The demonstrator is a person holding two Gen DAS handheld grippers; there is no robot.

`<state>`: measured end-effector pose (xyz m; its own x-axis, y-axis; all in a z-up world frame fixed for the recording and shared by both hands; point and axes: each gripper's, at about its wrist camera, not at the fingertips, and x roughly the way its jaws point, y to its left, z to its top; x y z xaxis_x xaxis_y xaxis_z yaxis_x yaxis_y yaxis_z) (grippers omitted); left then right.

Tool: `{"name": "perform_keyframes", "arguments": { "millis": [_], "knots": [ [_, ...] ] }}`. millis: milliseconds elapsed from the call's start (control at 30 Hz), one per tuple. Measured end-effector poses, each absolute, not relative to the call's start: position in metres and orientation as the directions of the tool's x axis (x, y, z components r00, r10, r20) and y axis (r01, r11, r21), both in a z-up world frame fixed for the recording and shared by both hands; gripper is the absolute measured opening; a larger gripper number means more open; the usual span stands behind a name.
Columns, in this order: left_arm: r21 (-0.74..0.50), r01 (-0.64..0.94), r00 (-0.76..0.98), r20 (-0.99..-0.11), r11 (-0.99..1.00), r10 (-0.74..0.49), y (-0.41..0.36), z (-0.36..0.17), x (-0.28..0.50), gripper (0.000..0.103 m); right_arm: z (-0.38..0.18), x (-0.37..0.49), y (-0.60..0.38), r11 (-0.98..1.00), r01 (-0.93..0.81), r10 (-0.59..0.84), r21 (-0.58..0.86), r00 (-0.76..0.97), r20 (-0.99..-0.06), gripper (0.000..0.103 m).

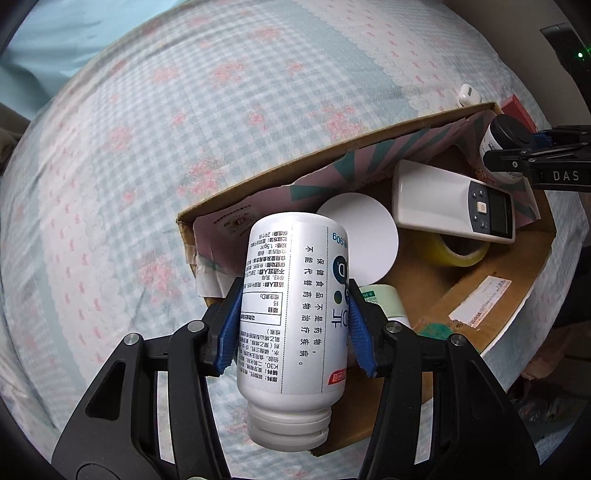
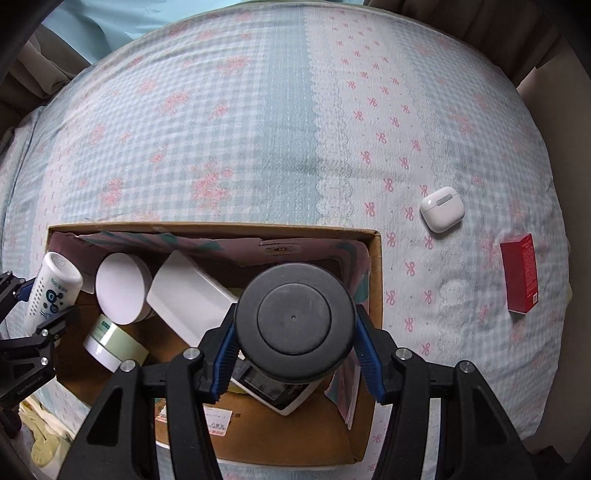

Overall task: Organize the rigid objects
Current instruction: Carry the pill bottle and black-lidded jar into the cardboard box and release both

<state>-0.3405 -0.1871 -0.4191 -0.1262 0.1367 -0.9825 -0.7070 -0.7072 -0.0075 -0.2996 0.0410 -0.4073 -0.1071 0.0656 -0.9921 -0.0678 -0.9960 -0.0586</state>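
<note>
The left tool (image 1: pixel 293 328) clamps a white bottle (image 1: pixel 293 306), long axis pointing down, over the cardboard box's (image 2: pixel 375 295) left end. The right tool (image 2: pixel 293 332) grips a black-lidded jar (image 2: pixel 293 317) directly above the box's right part, the white remote (image 2: pixel 184 291) lying beneath.

Bed covered with a checked blue-and-white bedsheet (image 2: pixel 229 122) printed with pink flowers; one panel carries pink bows (image 2: pixel 384 136) and a white lace-pattern border (image 2: pixel 325 147). Plain pale blue fabric (image 1: pixel 66 33) lies beyond the sheet's far edge. Brownish curtain-like cloth (image 2: pixel 40 70) at upper left of right wrist view. Yellowish crumpled material (image 2: pixel 44 439) at lower left, unidentified.
</note>
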Motion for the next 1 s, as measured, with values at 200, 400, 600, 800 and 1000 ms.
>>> {"name": "perform_keyframes", "arguments": {
  "millis": [200,400,600,800,1000],
  "knots": [
    [0.027,-0.706,-0.164,-0.979,-0.708,0.125,-0.178,-0.423,-0.34,0.055,-0.423,-0.308,0.039,-0.997,-0.069,0.052,-0.047,-0.072,-0.996,0.053],
    [-0.031,-0.713,-0.112,-0.981,-0.701,0.157,-0.173,-0.419,-0.326,0.103,-0.426,-0.306,0.036,-0.99,-0.077,-0.116,0.122,-0.07,-0.991,0.103],
    [-0.062,-0.682,-0.101,-0.979,-0.729,0.177,-0.183,-0.411,-0.313,0.103,-0.409,-0.295,0.03,-0.994,-0.037,-0.096,0.102,-0.131,-0.987,0.103],
    [-0.058,-0.672,-0.113,-0.977,-0.738,0.179,-0.187,-0.406,-0.302,0.103,-0.4,-0.29,0.034,-0.994,-0.044,-0.095,0.104,-0.158,-0.983,0.103],
    [-0.044,-0.666,-0.147,-0.971,-0.745,0.189,-0.186,-0.387,-0.298,0.103,-0.387,-0.283,0.031,-0.996,-0.03,-0.082,0.088,-0.177,-0.981,0.103]
  ]
}}
